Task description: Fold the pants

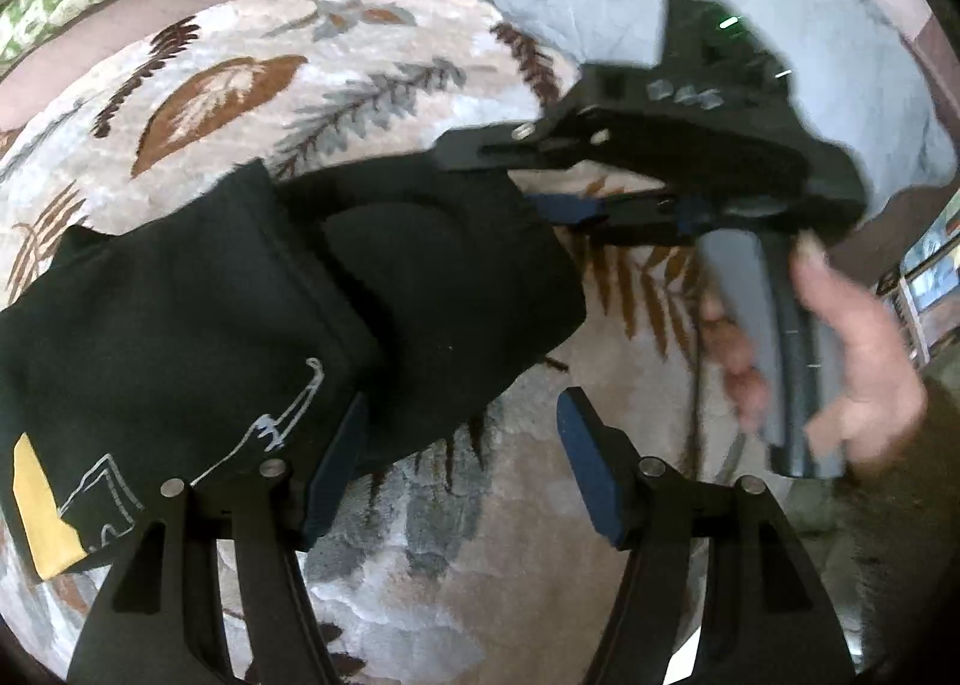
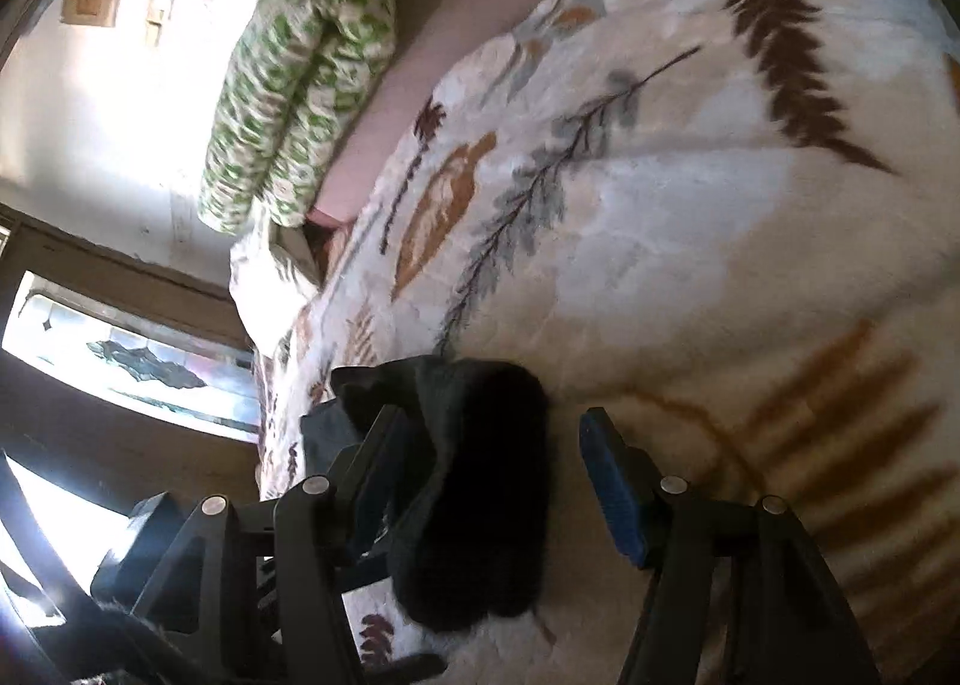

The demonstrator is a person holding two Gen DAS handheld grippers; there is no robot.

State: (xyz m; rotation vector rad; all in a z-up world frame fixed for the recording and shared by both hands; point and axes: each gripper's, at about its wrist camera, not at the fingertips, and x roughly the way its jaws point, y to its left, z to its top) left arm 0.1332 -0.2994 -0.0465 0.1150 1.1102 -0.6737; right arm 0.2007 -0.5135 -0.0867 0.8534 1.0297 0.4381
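Left wrist view shows you the black fabric pants, already folded into a compact bundle with a yellow patch and white line drawing, lying on the cream plush blanket with brown and grey leaf print. Your left gripper stands half open, one blue pad at the bundle's near edge, nothing pinched. Your right gripper comes in from the right, its tips at the bundle's far edge; in its own view its jaws are parted around the dark fold without pressing. Folding looks nearly finished; next you likely tidy or release. Motion blur hides the exact contact, and the bundle's left end is cut off.
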